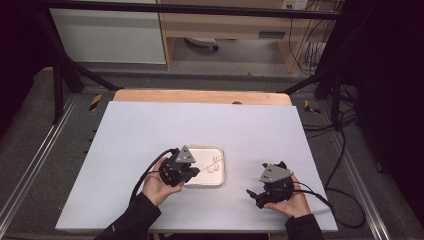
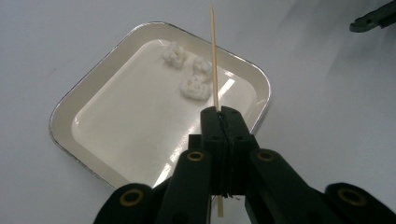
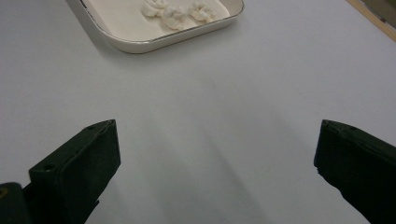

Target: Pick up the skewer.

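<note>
I am holding a gripper in each hand over a white table point(image 1: 150, 130). In the high view my left gripper point(image 1: 192, 172) sits just left of centre in the lower half of the frame, at the left edge of a shallow white tray point(image 1: 220, 150). Its jaws are pressed together, pinching a thin wooden skewer point(image 2: 214, 56). In the left gripper view the skewer rises straight up the middle of the frame from between the jaws, crossing over the tray to the top edge. Its lower end pokes out below the jaws at the bottom of the frame.

The tray point(image 2: 70, 93) fills the centre left of the left gripper view. Three small white lumps point(image 2: 194, 74) lie clustered in its upper part, just left of the skewer.

My right gripper point(image 1: 252, 195) is at the lower right of the high view, well apart from the tray, low over the bare table. In the right gripper view its jaws are spread wide at the bottom corners, nothing between them. The tray point(image 3: 140, 44) and lumps point(image 3: 175, 11) sit at the top of that frame.
</note>
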The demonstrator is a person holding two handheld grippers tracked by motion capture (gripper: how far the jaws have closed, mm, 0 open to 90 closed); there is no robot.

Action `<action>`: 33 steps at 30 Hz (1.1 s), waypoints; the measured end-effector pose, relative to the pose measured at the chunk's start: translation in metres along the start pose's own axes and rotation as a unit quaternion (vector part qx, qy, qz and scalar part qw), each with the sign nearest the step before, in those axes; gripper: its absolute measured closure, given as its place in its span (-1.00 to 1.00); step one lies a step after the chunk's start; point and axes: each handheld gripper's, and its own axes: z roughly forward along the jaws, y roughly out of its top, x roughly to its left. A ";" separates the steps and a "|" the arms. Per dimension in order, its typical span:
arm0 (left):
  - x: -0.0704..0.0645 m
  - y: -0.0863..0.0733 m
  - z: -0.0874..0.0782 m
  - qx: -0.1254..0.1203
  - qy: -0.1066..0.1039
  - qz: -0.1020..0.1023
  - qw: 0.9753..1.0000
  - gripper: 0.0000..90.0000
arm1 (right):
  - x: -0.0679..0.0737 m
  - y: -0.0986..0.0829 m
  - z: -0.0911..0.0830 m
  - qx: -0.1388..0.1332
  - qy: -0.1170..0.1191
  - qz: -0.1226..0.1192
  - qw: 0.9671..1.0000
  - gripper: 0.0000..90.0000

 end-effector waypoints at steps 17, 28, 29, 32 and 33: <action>-0.020 0.029 0.012 0.012 -0.015 0.041 0.999 0.98 | 0.010 0.013 0.001 0.011 -0.012 -0.086 0.996 -0.92; -0.029 0.040 0.018 0.021 -0.025 0.057 0.998 0.98 | 0.014 0.019 0.000 0.019 -0.016 -0.140 0.990 -0.83; -0.030 0.041 0.019 0.023 -0.026 0.058 0.998 0.98 | 0.015 0.019 0.000 0.020 -0.017 -0.143 0.989 -0.82; -0.031 0.043 0.021 0.027 -0.027 0.062 0.997 0.98 | 0.016 0.020 0.001 0.020 -0.018 -0.159 0.987 -0.80; -0.032 0.044 0.022 0.027 -0.027 0.063 0.997 0.98 | 0.016 0.021 0.001 0.020 -0.020 -0.165 0.986 -0.79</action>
